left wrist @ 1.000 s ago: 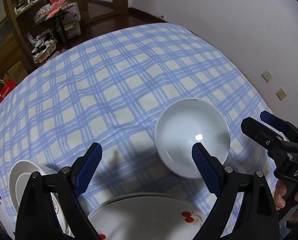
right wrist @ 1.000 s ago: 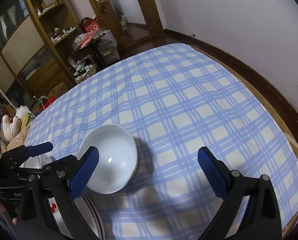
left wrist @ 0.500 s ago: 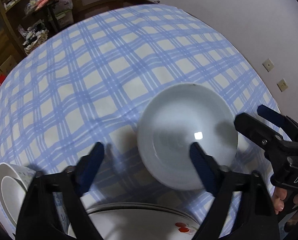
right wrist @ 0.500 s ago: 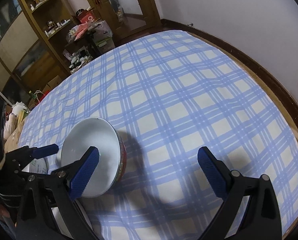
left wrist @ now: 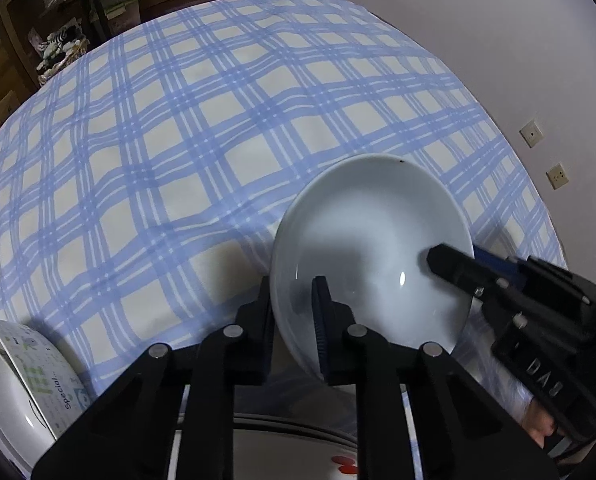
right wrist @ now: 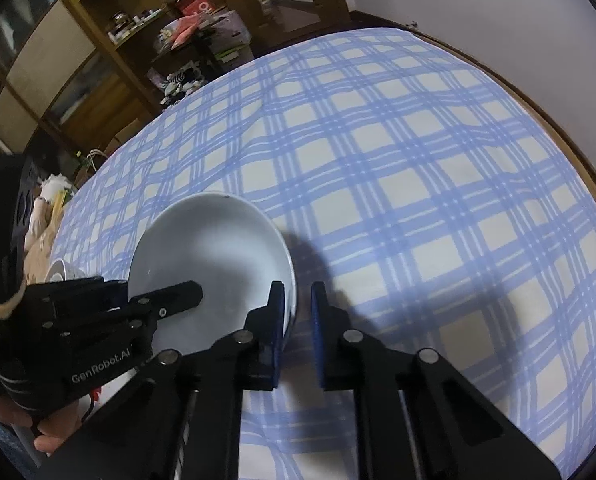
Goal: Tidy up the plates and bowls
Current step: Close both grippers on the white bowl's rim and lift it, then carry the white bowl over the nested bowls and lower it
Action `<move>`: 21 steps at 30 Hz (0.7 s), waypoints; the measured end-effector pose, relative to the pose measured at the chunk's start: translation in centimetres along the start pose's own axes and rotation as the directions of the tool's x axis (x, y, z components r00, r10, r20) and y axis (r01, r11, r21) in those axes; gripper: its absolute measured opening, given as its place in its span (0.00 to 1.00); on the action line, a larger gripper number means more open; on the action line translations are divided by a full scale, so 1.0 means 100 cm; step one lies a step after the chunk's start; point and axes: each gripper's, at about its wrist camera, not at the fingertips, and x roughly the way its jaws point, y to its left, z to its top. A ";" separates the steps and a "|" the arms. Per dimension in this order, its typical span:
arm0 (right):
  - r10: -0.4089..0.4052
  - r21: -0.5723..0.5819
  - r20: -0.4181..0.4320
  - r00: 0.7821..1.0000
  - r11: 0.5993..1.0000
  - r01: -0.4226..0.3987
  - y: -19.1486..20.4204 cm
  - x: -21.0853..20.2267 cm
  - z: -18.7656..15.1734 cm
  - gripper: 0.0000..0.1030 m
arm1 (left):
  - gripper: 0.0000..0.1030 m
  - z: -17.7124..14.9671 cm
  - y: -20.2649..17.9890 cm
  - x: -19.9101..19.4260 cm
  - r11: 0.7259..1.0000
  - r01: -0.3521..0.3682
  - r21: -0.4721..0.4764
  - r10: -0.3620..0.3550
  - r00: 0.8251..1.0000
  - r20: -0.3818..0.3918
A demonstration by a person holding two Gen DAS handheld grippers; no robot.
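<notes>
I see white bowl (left wrist: 372, 248) on blue-checked tablecloth (left wrist: 177, 140) over bench, pinched from both sides. Left gripper (left wrist: 293, 312) just closed, fingers clamping bowl rim at its 7 o'clock edge. Right gripper (right wrist: 298, 316) just closed too, fingers nipping rim at 4 o'clock in its own view. Printed bowl (left wrist: 21, 376) at my 8 o'clock; red-patterned plate (left wrist: 298, 452) at 6 o'clock.
</notes>
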 end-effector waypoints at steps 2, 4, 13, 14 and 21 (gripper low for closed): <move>-0.006 0.007 -0.002 1.000 1.000 0.006 0.004 0.002 -0.003 0.12 | 0.17 -0.001 -0.001 0.000 1.000 -0.009 -0.002 0.009 1.000 0.014; -0.032 -0.003 0.008 0.999 0.999 0.032 0.008 0.002 -0.005 0.12 | 0.16 -0.003 -0.002 0.000 1.000 -0.021 0.000 0.021 0.999 0.026; -0.038 0.008 0.041 0.998 0.999 0.037 0.012 -0.007 -0.007 0.11 | 0.16 -0.008 0.001 -0.008 1.000 -0.016 -0.024 0.017 0.999 0.027; -0.035 0.010 0.044 0.998 0.999 0.035 0.012 -0.009 -0.008 0.11 | 0.16 -0.008 0.002 -0.009 1.000 -0.015 -0.024 0.016 0.999 0.028; -0.020 0.003 0.084 0.996 1.000 0.019 0.021 -0.028 -0.009 0.10 | 0.16 -0.015 0.003 -0.030 0.999 -0.009 -0.035 0.011 0.998 0.057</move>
